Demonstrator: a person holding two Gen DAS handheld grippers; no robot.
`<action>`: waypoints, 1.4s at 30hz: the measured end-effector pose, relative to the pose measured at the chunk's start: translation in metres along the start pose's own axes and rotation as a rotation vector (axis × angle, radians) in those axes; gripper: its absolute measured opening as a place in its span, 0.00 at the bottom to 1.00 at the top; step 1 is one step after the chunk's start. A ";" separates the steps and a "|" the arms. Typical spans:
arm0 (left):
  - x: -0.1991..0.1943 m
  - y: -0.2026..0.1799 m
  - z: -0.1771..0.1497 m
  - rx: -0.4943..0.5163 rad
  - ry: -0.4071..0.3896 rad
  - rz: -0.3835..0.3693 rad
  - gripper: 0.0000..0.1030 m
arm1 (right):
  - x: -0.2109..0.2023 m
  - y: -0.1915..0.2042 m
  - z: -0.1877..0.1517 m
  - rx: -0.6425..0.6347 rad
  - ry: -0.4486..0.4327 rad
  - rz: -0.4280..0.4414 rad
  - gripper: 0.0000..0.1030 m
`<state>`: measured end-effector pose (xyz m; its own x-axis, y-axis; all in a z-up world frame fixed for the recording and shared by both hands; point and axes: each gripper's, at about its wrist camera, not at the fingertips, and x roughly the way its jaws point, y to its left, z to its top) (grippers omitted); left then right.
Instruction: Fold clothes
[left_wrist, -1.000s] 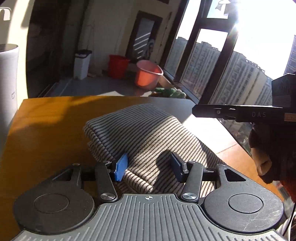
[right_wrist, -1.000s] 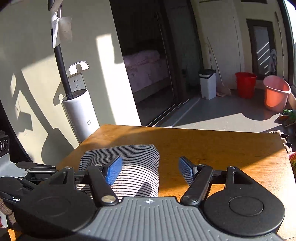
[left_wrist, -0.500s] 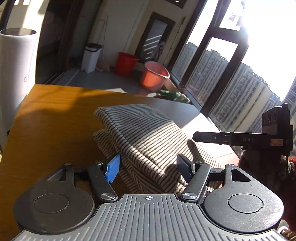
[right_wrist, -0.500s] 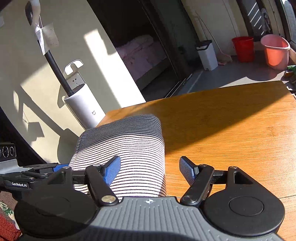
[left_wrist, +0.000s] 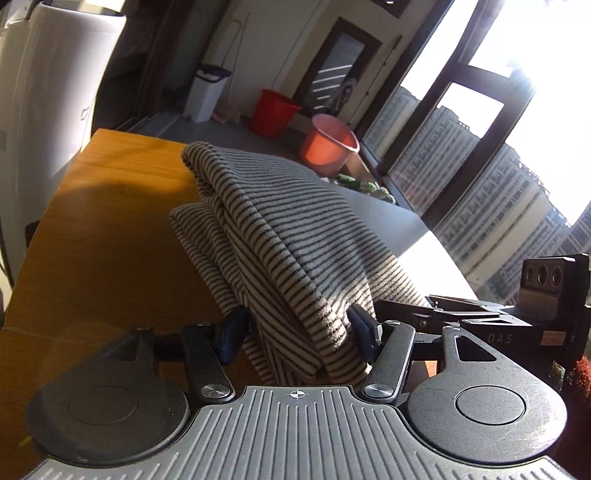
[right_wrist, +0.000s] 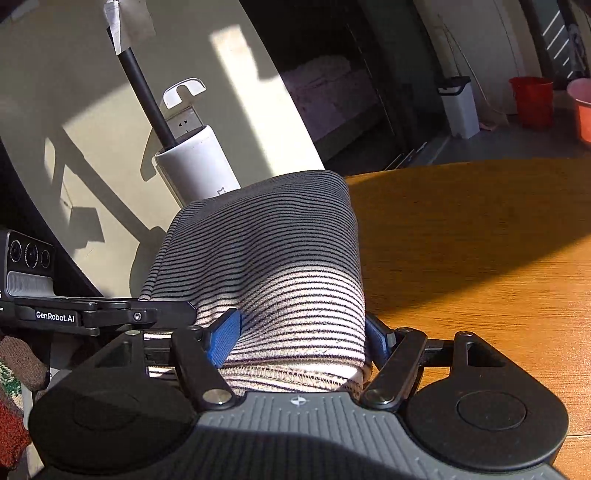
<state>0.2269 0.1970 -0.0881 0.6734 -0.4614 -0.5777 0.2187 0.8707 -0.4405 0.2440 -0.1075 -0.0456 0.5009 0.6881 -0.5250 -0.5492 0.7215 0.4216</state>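
Note:
A folded grey garment with thin black stripes (left_wrist: 280, 221) lies on the wooden table (left_wrist: 110, 258). My left gripper (left_wrist: 300, 332) has its near end bunched up between its blue pads and is shut on it. In the right wrist view the same garment (right_wrist: 266, 251) fills the gap of my right gripper (right_wrist: 301, 334), whose fingers stand wide open around its hemmed end; some cloth also shows outside the left finger. Each gripper is visible from the other's camera, at opposite sides of the garment's near end.
A white cylinder with a black pole (right_wrist: 195, 170) stands just beyond the table's far edge. On the floor behind are a white bin (left_wrist: 207, 96), a red bucket (left_wrist: 273, 112) and a pink bucket (left_wrist: 328, 144). Large windows (left_wrist: 480, 155) run along the right.
Both grippers have dropped low and pushed forward onto the garment's near end. The left fingers have narrowed onto the cloth, which is now bunched and raised between them.

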 end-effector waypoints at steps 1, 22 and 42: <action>0.000 0.008 0.006 -0.001 -0.007 0.018 0.63 | 0.012 0.004 0.007 -0.010 0.000 0.005 0.69; -0.040 0.018 0.079 0.103 -0.250 0.061 0.65 | 0.075 0.020 0.040 -0.007 -0.014 0.016 0.69; 0.022 0.062 0.081 0.013 -0.172 0.013 0.57 | 0.091 0.043 0.065 -0.328 -0.081 -0.110 0.46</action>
<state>0.3125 0.2547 -0.0729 0.7867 -0.4152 -0.4568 0.2177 0.8791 -0.4241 0.3102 -0.0088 -0.0272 0.6134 0.6207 -0.4884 -0.6677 0.7378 0.0991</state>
